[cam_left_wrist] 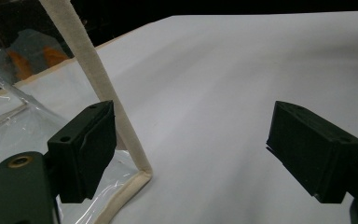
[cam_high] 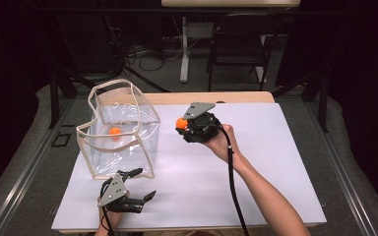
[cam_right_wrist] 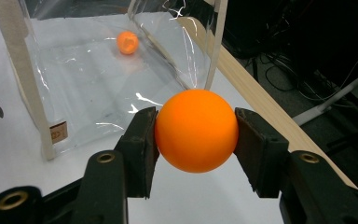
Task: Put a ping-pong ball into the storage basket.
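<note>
From my remote station, I see the right gripper (cam_right_wrist: 196, 133) clenched on 1 orange ball (cam_right_wrist: 196, 130), raised above the white table sheet (cam_high: 256, 167) just right of the clear bag (cam_high: 120, 130). A second orange ball (cam_high: 114, 132) lies on the floor inside that cream-trimmed bag, which stands open-topped at the sheet's left. My left gripper (cam_left_wrist: 191, 149) sits at the near edge with its jaws spread wide and nothing between them, 1 pad (cam_left_wrist: 86, 147) just beside the bag's near corner trim (cam_left_wrist: 116, 116).
</note>
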Tool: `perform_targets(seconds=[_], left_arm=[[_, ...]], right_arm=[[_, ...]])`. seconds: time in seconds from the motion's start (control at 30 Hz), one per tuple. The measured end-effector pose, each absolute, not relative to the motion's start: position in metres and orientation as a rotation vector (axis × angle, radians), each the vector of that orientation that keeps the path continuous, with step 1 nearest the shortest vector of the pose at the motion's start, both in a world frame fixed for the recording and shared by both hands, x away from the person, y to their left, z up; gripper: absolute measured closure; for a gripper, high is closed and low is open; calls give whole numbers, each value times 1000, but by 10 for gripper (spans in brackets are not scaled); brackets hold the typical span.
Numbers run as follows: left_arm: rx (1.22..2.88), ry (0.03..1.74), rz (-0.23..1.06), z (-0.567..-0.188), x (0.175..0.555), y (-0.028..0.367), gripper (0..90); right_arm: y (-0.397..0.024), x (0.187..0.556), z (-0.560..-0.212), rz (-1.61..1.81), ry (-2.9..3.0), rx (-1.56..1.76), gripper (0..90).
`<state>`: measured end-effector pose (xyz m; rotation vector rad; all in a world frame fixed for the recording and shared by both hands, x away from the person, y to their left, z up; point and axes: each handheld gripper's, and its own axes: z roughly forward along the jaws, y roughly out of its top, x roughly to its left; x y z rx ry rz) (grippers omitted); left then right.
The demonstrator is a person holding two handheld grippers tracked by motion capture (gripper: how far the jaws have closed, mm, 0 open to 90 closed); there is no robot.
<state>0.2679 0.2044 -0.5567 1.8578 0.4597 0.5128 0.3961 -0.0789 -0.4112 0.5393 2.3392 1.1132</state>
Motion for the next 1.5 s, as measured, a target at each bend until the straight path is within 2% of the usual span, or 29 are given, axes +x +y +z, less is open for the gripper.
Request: perform_targets(seconds=[1.5], left_arm=[[1857, 458, 511, -557, 268, 204, 157]], right_arm=[[-52, 404, -393, 1152, 2330, 490, 507]])
